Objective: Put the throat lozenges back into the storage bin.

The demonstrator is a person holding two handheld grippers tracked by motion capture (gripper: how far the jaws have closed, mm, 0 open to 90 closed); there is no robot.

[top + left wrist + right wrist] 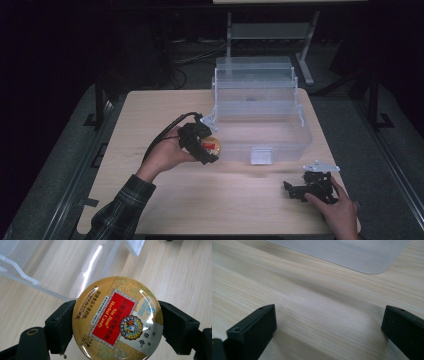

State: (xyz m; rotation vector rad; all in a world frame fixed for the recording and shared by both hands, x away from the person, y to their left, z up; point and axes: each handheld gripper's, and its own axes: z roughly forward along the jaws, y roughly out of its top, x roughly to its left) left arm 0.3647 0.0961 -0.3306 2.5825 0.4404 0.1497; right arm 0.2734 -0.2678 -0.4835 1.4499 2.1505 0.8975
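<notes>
1. A round Nin Jiom Herbal Candy tin point(117, 318) is clamped by its rim between the jaws of the left gripper point(206, 146).
2. The tin is held above the table point(165, 200), just beside the front-left corner of the clear plastic bin point(262, 122).
3. The right gripper point(300, 191) is seen near the bin's front-right corner, low over the table, jaws spread wide with nothing between them.

Glossy candy tin point(117, 318); clear plastic box point(260, 125); matt wood-grain table point(200, 200).
</notes>
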